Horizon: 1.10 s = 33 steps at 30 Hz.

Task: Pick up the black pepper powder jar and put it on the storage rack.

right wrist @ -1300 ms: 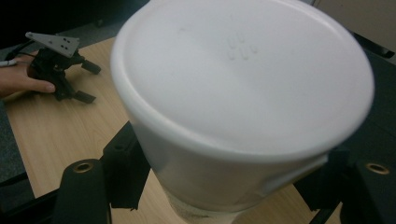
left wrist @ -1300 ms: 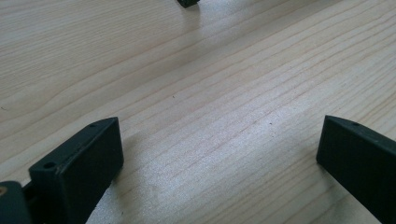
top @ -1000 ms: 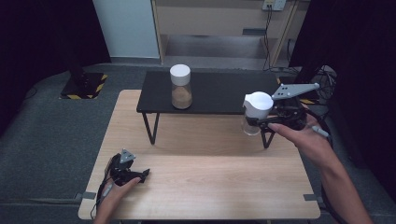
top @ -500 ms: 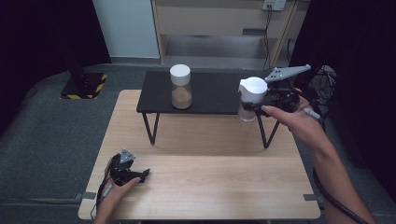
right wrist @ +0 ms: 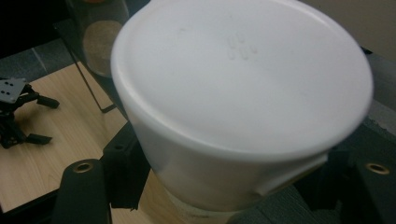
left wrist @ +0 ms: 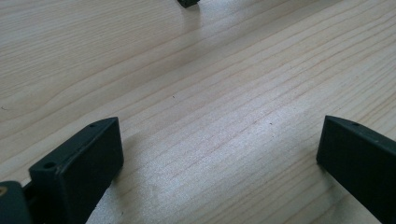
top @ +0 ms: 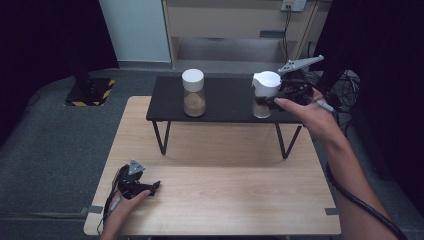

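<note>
Nearest the person, at about seven o'clock on the wooden desk, the left claw rests with its jaws spread wide and nothing between them — in the left gripper view there is just bare wood grain under them.

Farther off, at about two o'clock, the right claw pinches a white-capped jar just under its cap. The jar sits at the right end of the black shelf; I cannot tell whether its base touches the shelf. In the right gripper view the white cap looms right above the jaws, which press on the jar from either side, and the cap looks tilted.

The risk, as I judge it: the grip sits high, close under the cap, so the heavier bottom could swing or slip on a quick move. Set down near the shelf's edge, a tilted base could tip off it. A second jar, at about twelve o'clock on the shelf, stands well apart
</note>
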Available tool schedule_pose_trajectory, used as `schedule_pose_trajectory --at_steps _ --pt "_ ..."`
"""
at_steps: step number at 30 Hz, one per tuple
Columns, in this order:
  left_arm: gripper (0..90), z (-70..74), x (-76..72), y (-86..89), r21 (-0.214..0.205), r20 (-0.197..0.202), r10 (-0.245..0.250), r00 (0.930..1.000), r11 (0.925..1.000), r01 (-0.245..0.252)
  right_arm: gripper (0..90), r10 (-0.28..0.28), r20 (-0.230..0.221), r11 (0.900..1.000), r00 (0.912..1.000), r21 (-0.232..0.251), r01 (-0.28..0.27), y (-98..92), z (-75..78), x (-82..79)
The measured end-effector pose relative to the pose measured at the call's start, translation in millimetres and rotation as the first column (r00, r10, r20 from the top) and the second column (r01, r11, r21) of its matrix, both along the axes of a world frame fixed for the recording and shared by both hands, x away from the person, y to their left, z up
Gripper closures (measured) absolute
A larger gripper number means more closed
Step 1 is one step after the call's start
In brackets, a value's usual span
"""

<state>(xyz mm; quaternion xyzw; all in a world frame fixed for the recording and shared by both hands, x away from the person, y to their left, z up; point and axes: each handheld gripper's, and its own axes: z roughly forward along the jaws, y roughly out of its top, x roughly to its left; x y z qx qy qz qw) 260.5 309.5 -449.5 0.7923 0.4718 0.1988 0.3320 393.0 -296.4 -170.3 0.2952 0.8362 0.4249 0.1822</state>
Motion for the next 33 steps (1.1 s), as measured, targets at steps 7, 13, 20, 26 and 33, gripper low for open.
schedule_pose_trajectory --at_steps 7,13,20,26,33 --pt "0.0 -0.1 0.0 0.0 0.000 0.000 0.000 1.0000 1.0000 0.000 31.2 -0.014 -0.016 0.9998 0.9998 0.017 0.014 -1.7 -10.0 15.9" --pt "0.0 -0.1 0.0 0.0 0.000 0.001 0.000 1.0000 1.0000 0.000 31.2 -0.018 -0.029 0.9996 0.9994 0.019 0.019 -0.1 -18.4 24.8" --pt "0.0 -0.1 0.1 0.0 0.000 0.000 0.000 1.0000 1.0000 0.000 31.2 -0.023 -0.035 0.9994 0.9991 0.024 0.024 -0.1 -25.3 29.3" --pt "0.0 -0.1 0.1 0.1 0.000 0.000 0.000 1.0000 1.0000 0.000 31.1 -0.023 -0.014 0.9997 0.9996 0.005 0.023 5.0 -25.6 26.0" --pt "0.0 -0.1 0.1 0.0 0.000 0.001 0.000 1.0000 1.0000 0.000 31.0 -0.027 -0.020 0.9994 0.9994 0.019 0.028 2.5 -27.5 26.2"
